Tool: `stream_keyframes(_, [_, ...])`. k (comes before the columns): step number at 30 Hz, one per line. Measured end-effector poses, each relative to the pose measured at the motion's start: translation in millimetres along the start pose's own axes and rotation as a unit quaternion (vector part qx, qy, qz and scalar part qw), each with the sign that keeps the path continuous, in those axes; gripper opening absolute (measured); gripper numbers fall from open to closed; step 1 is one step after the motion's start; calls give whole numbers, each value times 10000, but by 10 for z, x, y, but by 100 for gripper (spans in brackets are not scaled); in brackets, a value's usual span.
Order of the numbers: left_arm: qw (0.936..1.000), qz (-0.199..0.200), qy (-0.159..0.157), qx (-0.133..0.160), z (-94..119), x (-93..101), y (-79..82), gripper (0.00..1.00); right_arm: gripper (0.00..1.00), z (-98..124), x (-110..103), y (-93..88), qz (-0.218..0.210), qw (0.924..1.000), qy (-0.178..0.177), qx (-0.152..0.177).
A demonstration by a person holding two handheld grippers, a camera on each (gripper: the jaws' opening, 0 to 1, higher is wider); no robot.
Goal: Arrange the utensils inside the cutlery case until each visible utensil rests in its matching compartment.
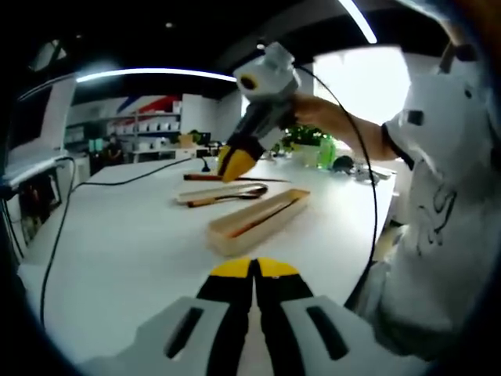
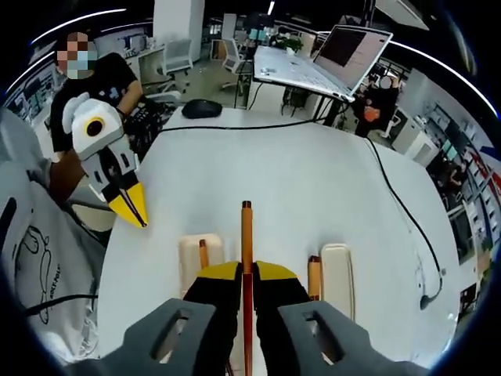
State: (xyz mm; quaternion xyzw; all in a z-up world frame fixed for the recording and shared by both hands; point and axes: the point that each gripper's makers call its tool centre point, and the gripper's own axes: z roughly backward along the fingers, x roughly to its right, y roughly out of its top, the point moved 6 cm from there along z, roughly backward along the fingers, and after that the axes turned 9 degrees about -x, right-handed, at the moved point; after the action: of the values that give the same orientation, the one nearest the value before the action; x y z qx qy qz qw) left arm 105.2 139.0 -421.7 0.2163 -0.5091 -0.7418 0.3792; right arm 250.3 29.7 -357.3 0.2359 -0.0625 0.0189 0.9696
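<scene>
My right gripper point(image 2: 247, 276) pinches one chopstick point(image 2: 246, 235) that points forward, above the cutlery case point(image 2: 196, 254), ready to lower in. My left gripper point(image 1: 254, 270) waits, jaws pressed together.

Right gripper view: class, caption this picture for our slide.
Right gripper shut on a wooden chopstick above the white table; left gripper alongside.

Bench point(image 2: 313, 180) white. Cutlery case point(image 1: 258, 213) pale tan wood, reddish-brown utensil point(image 1: 262, 217) inside. Both tools: yellow tips, black jaws, grey bodies, left tool point(image 1: 254, 269), right tool point(image 2: 244, 272). Right tool's chopstick point(image 2: 246, 243) orange-brown. Cables point(image 2: 407, 211) black.
</scene>
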Motion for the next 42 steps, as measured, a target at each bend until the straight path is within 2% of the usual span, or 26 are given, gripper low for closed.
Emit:
stream_keyframes(10, [10000,-13,-34,-26,-34,28,9,0,4,-8,-163,-92,167,9996,216,43])
stream_keyframes(21, [10000,-35,-64,-61,-60,59,13,0,4,-65,-268,-234,105,9992,378,15])
stream_keyframes(30, [9999,-46,-63,-81,-70,80,34,0,4,-167,-338,-288,164,9985,502,-117])
stream_keyframes(42, [9999,-73,-44,-117,-59,81,64,0,5,-314,-367,-334,368,9963,623,-472])
